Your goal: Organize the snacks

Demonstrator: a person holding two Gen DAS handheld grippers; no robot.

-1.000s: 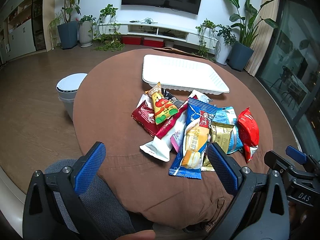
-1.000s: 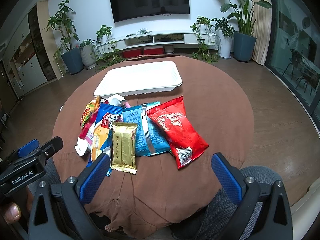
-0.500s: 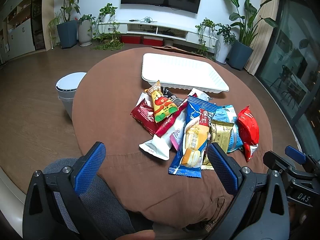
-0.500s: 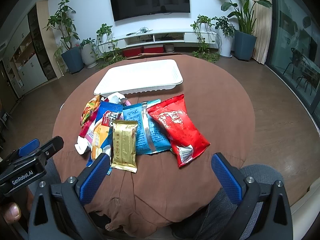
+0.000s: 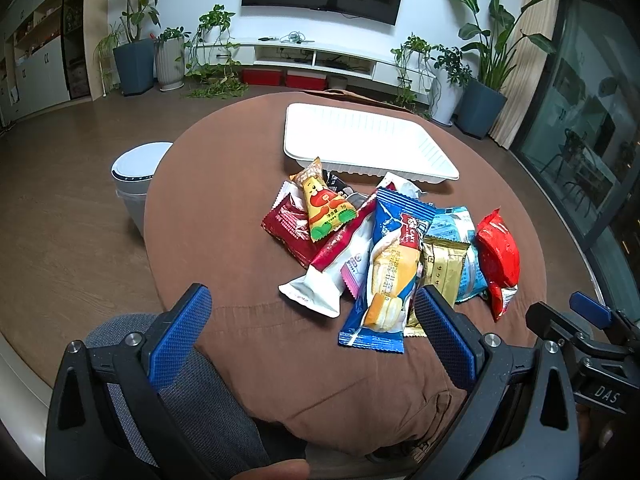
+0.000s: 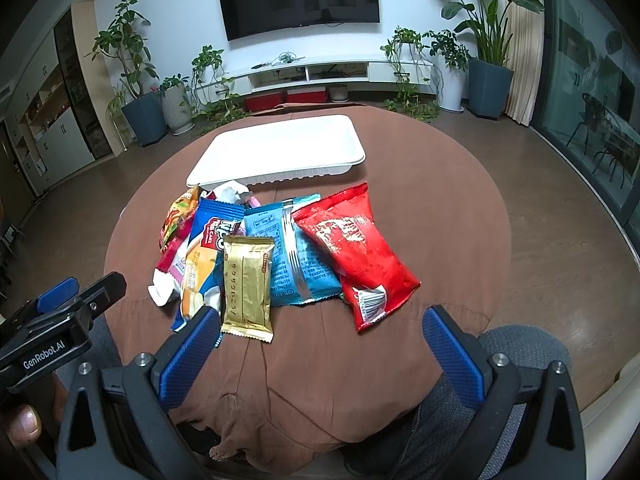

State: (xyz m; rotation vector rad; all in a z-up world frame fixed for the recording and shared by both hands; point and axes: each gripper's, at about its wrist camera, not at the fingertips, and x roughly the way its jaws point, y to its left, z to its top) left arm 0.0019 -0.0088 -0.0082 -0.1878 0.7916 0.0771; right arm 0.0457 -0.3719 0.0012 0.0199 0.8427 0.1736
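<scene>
- The round table point(image 5: 224, 208) with a brown cloth fills the middle of both views.
- The white tray point(image 5: 360, 140) sits in the upper middle, at the far side of the table.
- The snacks lie in a pile in the middle of the frame, just below the tray.
- The red bag point(image 6: 356, 248) is at the right end of the pile, by the light blue bag point(image 6: 288, 256).
- The blue cake pack point(image 5: 390, 264) lies in the middle, with the gold pack point(image 6: 248, 280) beside it.
- The left gripper point(image 5: 312, 332) is at the bottom of its view, jaws wide apart, holding nothing.
- The right gripper point(image 6: 316, 344) is at the bottom of its view, jaws wide apart, holding nothing.
</scene>
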